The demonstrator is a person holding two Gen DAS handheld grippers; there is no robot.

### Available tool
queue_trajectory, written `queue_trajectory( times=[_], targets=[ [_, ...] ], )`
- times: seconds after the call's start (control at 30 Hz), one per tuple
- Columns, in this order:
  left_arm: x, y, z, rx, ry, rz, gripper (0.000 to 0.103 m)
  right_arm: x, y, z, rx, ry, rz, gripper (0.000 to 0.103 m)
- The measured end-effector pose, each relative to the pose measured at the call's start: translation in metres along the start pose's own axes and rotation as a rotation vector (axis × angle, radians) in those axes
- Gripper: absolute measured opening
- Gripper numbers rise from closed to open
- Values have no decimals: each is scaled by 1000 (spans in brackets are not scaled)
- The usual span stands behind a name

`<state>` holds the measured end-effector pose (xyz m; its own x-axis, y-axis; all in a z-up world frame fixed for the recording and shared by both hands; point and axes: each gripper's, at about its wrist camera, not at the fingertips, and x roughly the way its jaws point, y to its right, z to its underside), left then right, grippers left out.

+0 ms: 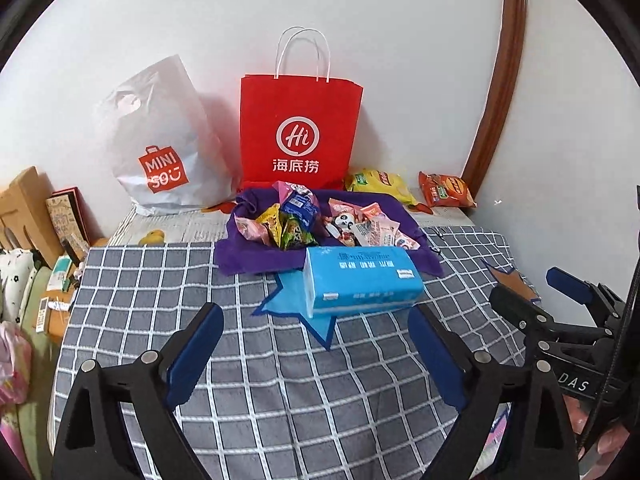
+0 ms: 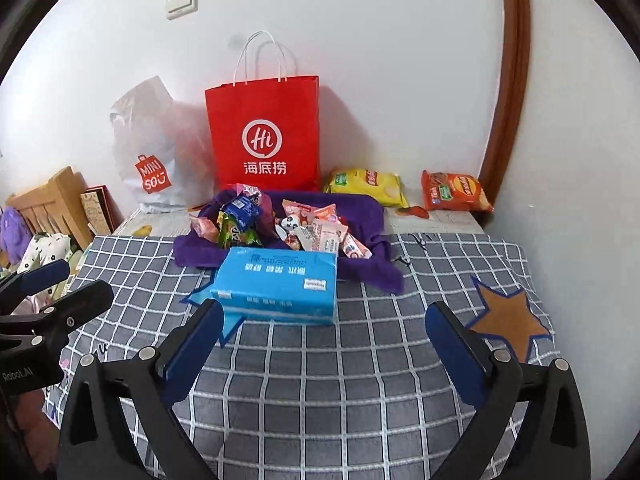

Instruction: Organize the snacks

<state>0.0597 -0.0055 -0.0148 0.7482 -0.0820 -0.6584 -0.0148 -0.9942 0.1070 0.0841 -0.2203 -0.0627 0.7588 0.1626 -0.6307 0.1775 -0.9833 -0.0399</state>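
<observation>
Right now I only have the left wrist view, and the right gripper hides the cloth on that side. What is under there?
Observer: A brown star with a blue edge, part of the checked cloth. The part that shows is bare.
Operator: Is the right gripper holding anything?
Observer: No. The right gripper is open and empty.
Operator: What is straight ahead of it?
Observer: The blue tissue pack, toward its left finger, with the snack pile behind.

Your two wrist cams sit low over the checked cloth's near edge, facing the wall; both share the red bag and tissue pack.
</observation>
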Motion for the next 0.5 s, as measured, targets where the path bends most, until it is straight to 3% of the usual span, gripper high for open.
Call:
queue_trajectory(
  times=[0.5],
  targets=[
    [-28,16,16,20,45,-32,94,-42,14,23,19,53,10,100]
  ],
)
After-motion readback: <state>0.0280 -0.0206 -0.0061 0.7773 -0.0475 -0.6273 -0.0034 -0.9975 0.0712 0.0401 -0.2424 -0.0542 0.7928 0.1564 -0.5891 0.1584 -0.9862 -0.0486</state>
